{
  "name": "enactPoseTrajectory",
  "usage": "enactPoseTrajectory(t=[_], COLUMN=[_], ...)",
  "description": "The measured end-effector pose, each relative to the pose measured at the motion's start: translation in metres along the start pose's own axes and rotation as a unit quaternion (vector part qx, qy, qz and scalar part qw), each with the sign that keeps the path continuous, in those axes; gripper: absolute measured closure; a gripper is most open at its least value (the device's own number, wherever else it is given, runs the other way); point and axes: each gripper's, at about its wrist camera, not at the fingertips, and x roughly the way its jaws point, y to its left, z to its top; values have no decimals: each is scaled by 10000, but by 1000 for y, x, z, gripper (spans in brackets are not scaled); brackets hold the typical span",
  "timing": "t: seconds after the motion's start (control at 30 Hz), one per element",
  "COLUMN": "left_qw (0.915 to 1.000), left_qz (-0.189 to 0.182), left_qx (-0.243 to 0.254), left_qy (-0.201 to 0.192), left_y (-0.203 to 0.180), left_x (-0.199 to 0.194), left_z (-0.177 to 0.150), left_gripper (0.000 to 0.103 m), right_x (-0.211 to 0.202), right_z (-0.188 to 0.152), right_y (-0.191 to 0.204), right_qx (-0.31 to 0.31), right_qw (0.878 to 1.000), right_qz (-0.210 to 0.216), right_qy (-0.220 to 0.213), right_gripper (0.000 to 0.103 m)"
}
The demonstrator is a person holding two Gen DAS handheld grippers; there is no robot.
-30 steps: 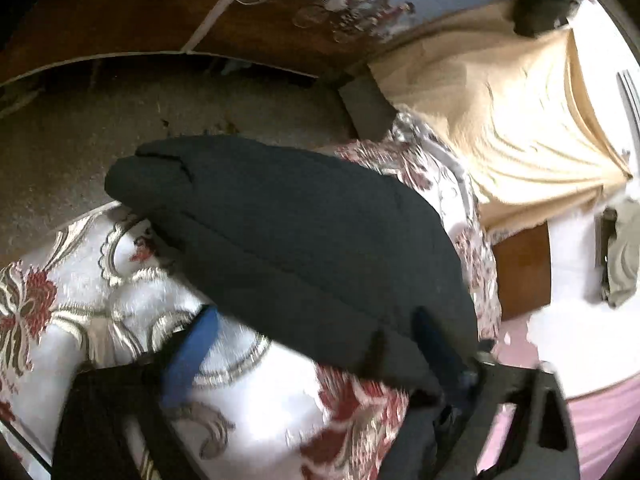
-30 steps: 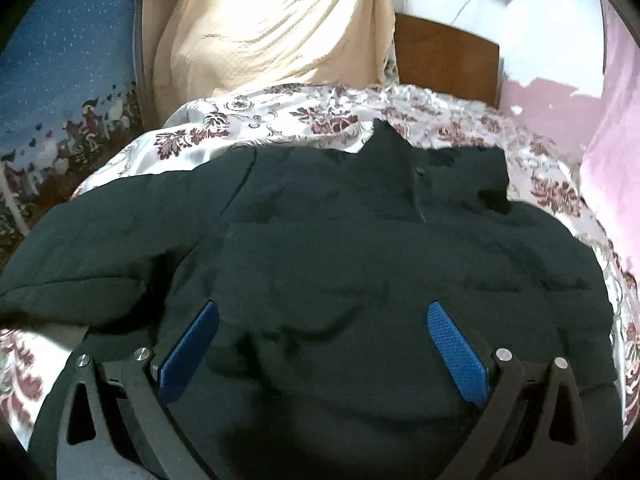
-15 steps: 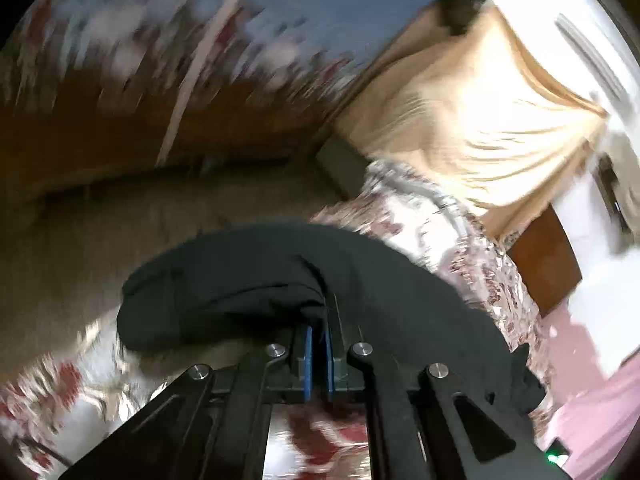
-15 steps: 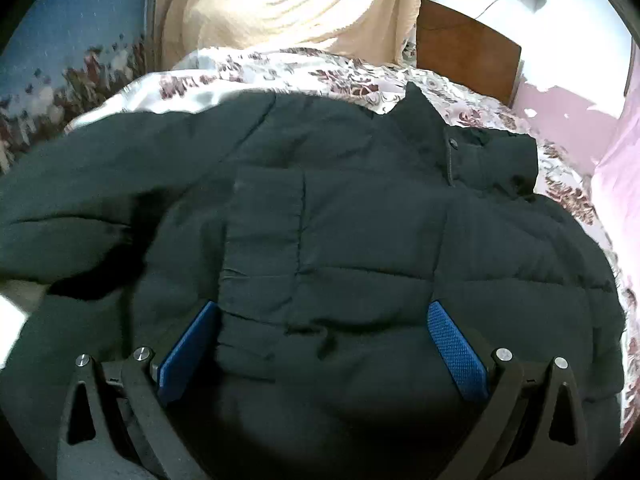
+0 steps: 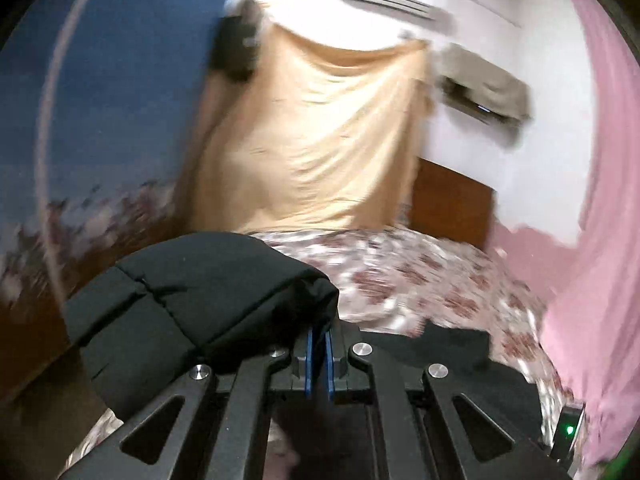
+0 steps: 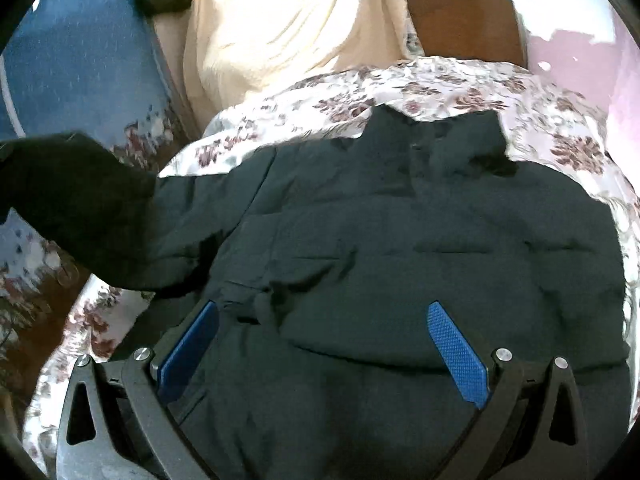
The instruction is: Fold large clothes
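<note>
A dark quilted jacket (image 6: 400, 248) lies spread on the flowered bedspread (image 6: 460, 84), collar toward the headboard. Its left sleeve (image 5: 192, 304) is lifted off the bed, and my left gripper (image 5: 319, 332) is shut on the sleeve's fabric, blue pads pressed together on it. In the right wrist view that raised sleeve (image 6: 72, 204) hangs at the left edge. My right gripper (image 6: 320, 336) hovers open over the jacket's lower front, with nothing pinched between its blue pads.
A beige cloth (image 5: 320, 140) hangs over furniture at the head of the bed, beside a brown wooden headboard (image 6: 460, 24). A blue patterned hanging (image 5: 100, 100) is on the left and a pink curtain (image 5: 600, 240) on the right.
My left gripper closed on the sleeve and carried it upward while rolling upright. The right gripper shifted a little over the jacket and stayed open.
</note>
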Motion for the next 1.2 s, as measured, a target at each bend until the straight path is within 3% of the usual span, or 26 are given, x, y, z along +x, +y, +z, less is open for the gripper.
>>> enactPoseTrajectory(t=[0.13,0.3,0.43,0.6,0.63,0.73,0.83,0.9,0.93,0.97,1.1,1.2], left_qw=[9969,9822,9580,9097,9045,8876,8773,8743,8735,8703,8410,8444], left_qz=[-470,-1184,-1771,-2452,-2528,-2854,-3093,-3226,-3299,-3413,-3780,-3803], left_qx=[618,1327,1869,2093,2070,2004,1815,1664,1605,1587,1812,1794], left_qy=[111,604,1259,2616,2742,3009,3189,3222,3200,3178,3421,3317], left_y=[-68,-155,-205,-233,-232,-229,-226,-220,-217,-216,-219,-213], left_x=[6,23,39,63,65,63,61,54,51,47,18,-2], left_z=[-6,-45,-100,-176,-184,-204,-212,-213,-214,-213,-212,-210], left_gripper=[98,98,98,93,92,78,61,21,16,14,14,14], right_x=[-31,-64,-81,-68,-63,-45,-34,-34,-37,-36,-36,-40], right_z=[-5,-17,-36,-70,-75,-87,-90,-91,-93,-91,-95,-103], right_y=[-43,-119,-182,-237,-243,-261,-270,-269,-265,-265,-260,-266], right_qx=[342,1017,1845,2384,2437,2737,2838,2802,2760,2718,2743,2976], right_qw=[9989,9918,9758,9624,9619,9560,9535,9542,9550,9558,9543,9453], right_qz=[-79,-367,-453,-527,-520,-212,34,84,115,166,321,570], right_qy=[-317,-676,-1083,-1191,-1128,-1034,-1012,-1046,-1077,-1108,-1139,-1207], right_gripper=[1,1,1,1,1,1,1,1,1,1,1,1])
